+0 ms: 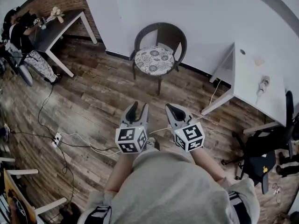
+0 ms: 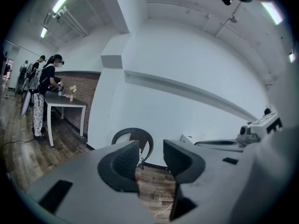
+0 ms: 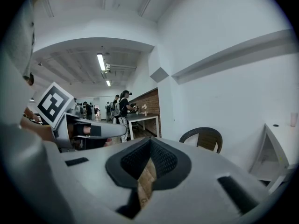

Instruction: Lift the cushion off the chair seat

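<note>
A dark round-backed chair (image 1: 161, 36) stands against the white wall, with a round patterned cushion (image 1: 154, 60) lying on its seat. Both grippers are held side by side well short of the chair, over the wood floor. My left gripper (image 1: 138, 108) points at the chair with its jaws apart and nothing between them (image 2: 152, 160). My right gripper (image 1: 174, 110) has its jaws closed together on nothing (image 3: 150, 153). The chair's back (image 2: 133, 136) shows past the left jaws, the seat hidden behind them. The chair (image 3: 202, 139) also shows in the right gripper view.
A white table (image 1: 254, 78) stands right of the chair, with a black office chair (image 1: 261, 157) nearer me. A dark table (image 1: 53, 29) with a person (image 1: 18, 36) is at far left. Cables and a power strip (image 1: 57, 139) lie on the floor at left.
</note>
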`<state>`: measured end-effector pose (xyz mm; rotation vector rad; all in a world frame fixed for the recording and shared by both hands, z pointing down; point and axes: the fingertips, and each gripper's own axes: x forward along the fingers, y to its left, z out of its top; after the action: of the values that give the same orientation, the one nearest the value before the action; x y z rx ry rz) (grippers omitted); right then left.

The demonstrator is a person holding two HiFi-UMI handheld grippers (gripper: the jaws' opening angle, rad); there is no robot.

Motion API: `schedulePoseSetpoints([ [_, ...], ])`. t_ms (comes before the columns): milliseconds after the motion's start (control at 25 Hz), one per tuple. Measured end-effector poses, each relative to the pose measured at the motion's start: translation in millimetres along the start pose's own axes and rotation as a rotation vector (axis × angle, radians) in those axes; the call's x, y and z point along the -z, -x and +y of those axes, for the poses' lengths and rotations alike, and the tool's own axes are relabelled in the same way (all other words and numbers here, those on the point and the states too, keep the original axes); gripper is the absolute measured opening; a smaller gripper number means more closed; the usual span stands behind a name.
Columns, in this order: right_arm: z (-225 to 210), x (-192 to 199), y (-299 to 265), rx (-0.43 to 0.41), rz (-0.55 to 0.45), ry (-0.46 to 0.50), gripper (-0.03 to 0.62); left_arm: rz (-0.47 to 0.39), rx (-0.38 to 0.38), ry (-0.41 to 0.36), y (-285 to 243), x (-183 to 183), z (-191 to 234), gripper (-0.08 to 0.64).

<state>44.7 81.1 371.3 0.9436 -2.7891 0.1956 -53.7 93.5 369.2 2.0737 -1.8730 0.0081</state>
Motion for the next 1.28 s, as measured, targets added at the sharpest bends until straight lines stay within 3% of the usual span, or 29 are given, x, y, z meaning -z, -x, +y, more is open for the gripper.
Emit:
schedulePoseSetpoints([
  [480, -33, -11, -100, 0.027, 0.006, -0.011, 0.003, 0.035, 0.036, -0.013, -82, -16, 66, 0.167],
  [960, -66, 5, -127, 0.065, 0.069, -0.048, 0.005, 0.101, 0.029, -0.017, -129, -8, 94, 0.173],
  [1280, -123, 19, -164, 0.066, 0.090, -0.077, 0.005, 0.157, 0.009, -0.041, -197, 10, 106, 0.173],
])
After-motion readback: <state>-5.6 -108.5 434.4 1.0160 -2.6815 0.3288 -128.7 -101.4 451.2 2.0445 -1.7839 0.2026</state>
